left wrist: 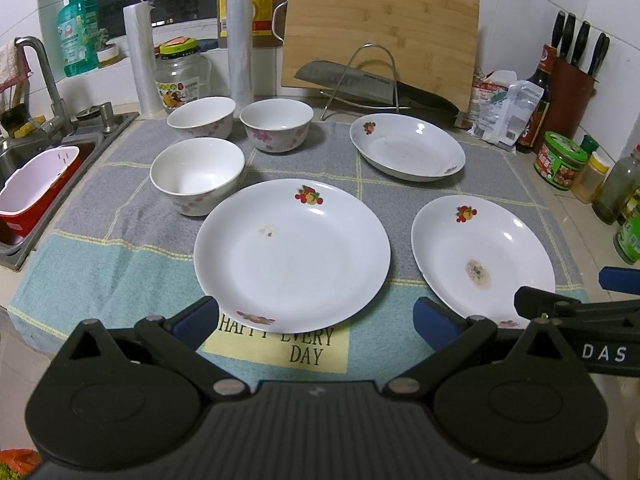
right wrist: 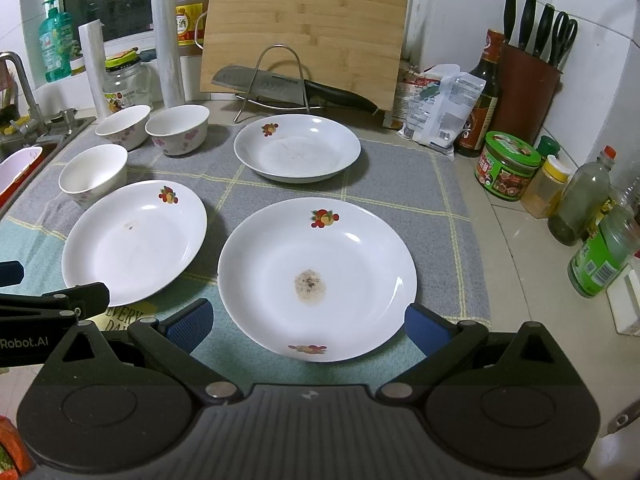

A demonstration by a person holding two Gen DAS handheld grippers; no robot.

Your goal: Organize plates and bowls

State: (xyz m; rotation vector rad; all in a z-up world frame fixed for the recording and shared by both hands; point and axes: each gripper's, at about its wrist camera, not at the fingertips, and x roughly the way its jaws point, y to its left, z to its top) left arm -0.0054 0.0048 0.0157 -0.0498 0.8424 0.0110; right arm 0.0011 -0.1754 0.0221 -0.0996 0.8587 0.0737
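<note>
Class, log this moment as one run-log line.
left gripper open | right gripper open | three plates, three bowls unstacked

The left gripper's (left wrist: 316, 318) body hides the near edge of the cloth (left wrist: 120, 248) and part of its yellow patch (left wrist: 276, 350), so the words are cut by the near plate (left wrist: 292, 252). The red and white tub (left wrist: 36, 192) runs off the left side. In the right wrist view, the green bottle (right wrist: 600, 256) by the counter's right edge is partly cut off. The labels on the jars (right wrist: 506, 166) are too small to read.
</note>
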